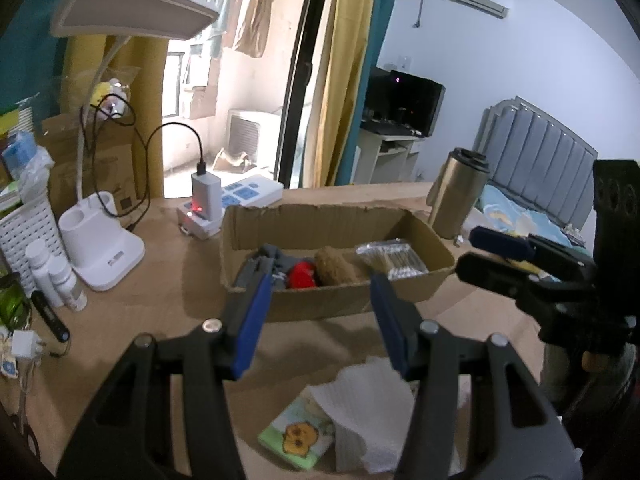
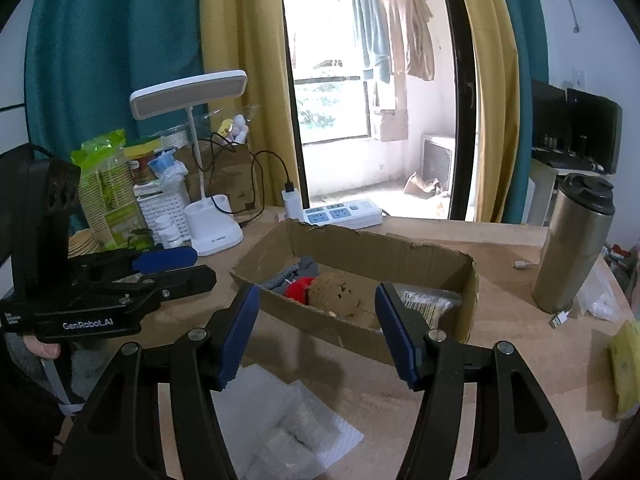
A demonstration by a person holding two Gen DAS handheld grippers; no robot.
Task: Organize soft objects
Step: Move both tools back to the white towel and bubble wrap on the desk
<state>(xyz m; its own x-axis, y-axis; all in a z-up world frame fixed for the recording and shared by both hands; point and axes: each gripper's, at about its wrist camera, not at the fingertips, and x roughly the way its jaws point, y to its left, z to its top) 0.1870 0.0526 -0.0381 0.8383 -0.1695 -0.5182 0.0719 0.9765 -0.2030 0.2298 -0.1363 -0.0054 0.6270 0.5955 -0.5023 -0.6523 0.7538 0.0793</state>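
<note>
A cardboard box (image 1: 344, 303) sits mid-table and also shows in the right wrist view (image 2: 424, 258). In it lie a grey cloth (image 1: 262, 260), a red soft toy (image 1: 302, 276), a brown plush (image 1: 334, 266) and a clear packet of swabs (image 1: 392, 260). My left gripper (image 1: 320, 320) is open and empty, in front of the box, above a white tissue (image 1: 368, 408) and a green cartoon tissue pack (image 1: 296, 436). My right gripper (image 2: 316, 336) is open and empty, in front of the box, above white foam wrap (image 2: 280, 424). A yellow sponge (image 2: 624, 368) lies at the right.
A white desk lamp (image 1: 104, 248), a power strip with charger (image 1: 240, 196), a white basket (image 1: 24, 236) and small bottles (image 1: 56, 276) stand at the left. A steel tumbler (image 2: 572, 244) stands right of the box. Curtains and a balcony door are behind the table.
</note>
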